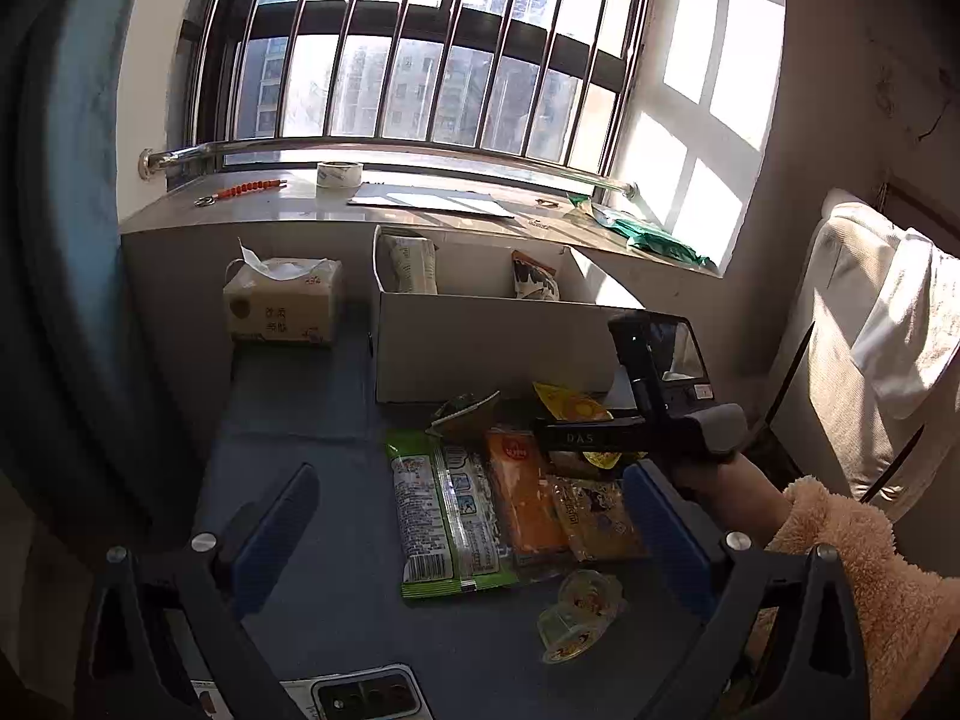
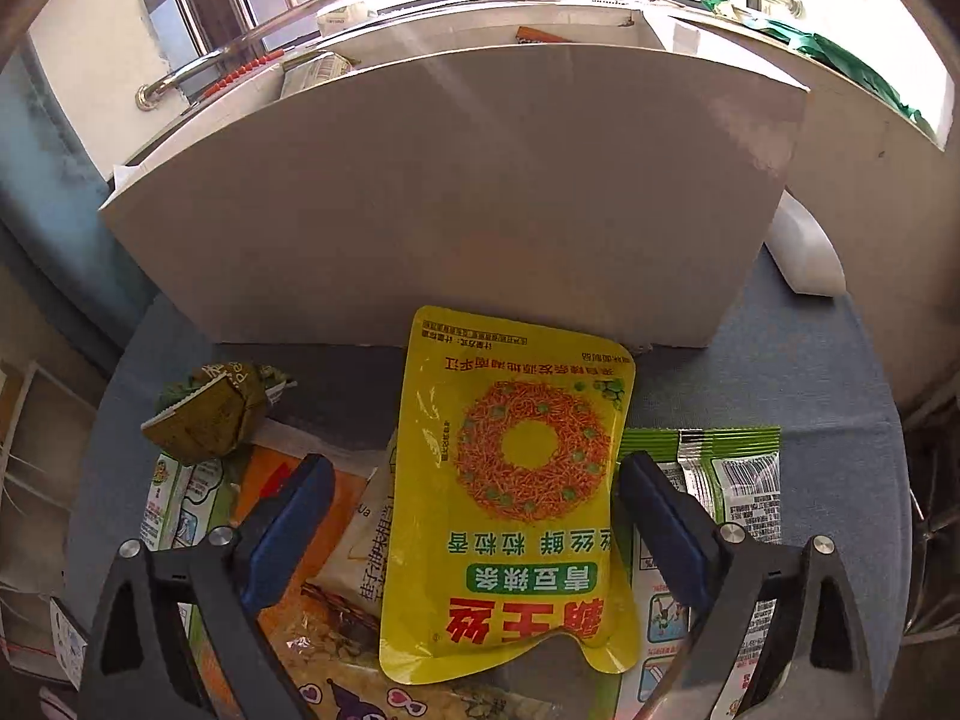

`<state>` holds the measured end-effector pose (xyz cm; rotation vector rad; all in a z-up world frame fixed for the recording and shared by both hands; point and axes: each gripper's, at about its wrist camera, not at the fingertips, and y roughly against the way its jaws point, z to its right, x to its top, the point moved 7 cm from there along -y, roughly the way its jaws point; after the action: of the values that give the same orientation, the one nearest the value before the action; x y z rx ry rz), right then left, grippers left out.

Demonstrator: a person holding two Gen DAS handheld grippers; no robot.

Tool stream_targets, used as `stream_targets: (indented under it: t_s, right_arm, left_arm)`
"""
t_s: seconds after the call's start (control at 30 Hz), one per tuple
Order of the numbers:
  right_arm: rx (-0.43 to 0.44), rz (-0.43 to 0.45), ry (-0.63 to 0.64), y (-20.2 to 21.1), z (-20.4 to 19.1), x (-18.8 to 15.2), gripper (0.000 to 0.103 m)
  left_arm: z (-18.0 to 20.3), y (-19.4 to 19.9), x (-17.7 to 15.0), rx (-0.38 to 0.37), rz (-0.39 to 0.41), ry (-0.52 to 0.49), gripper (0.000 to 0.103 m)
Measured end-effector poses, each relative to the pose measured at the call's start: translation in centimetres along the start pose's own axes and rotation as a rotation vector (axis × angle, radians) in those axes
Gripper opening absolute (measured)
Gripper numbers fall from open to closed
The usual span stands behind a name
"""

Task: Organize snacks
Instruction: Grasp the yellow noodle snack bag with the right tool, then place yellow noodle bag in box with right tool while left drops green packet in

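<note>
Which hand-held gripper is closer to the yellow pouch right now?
Right. The right hand-held gripper straddles the yellow pouch, fingers open on either side. The left hand-held gripper hangs farther back, over the green packet.

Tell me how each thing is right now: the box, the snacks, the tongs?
Box: open on top, two packets standing inside.
Yellow pouch: lying flat on the pile, between the right tongs' fingers, not pinched.
Right tongs: open.
Left tongs: open, holding nothing.
Green packet: flat on the table, sealed.
Orange packet: flat beside the green one.
Jelly cups: tipped on their sides.
Tissue pack: open, one tissue sticking up.
</note>
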<state>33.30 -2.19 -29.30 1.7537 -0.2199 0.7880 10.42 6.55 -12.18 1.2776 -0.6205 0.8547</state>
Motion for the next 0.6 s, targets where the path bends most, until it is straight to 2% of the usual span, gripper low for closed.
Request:
stream_targets:
  t_s: [0.07, 0.13, 0.2, 0.37, 0.5, 0.6]
  right_arm:
    - [-0.028, 0.007, 0.027, -0.1, -0.1, -0.1, 0.086]
    - [0.028, 0.011, 0.005, 0.5, 0.0, -0.2, 0.062]
    - [0.076, 0.004, -0.021, 1.0, 0.2, -0.5, 0.057]
    - [0.148, 0.022, -0.004, 2.9, -0.1, -1.7, 0.051]
    - [0.186, 0.09, -0.018, 5.6, -0.1, -1.9, 0.051]
    - [0.204, 0.15, -0.01, 8.6, -0.1, -2.5, 0.051]
  left_arm:
    - [-0.2, -0.1, -0.1, -0.005, 0.0, 0.002, 0.103]
    - [-0.3, -0.3, -0.3, 0.004, -0.007, -0.006, 0.103]
    - [-0.4, -0.8, -0.5, 0.007, -0.019, -0.007, 0.103]
    - [-0.5, -2.6, -0.7, 0.013, -0.047, -0.018, 0.103]
    - [-0.4, -5.5, -0.4, 0.006, -0.094, -0.049, 0.103]
    - [-0.3, -8.4, 0.1, 0.036, -0.131, -0.087, 0.103]
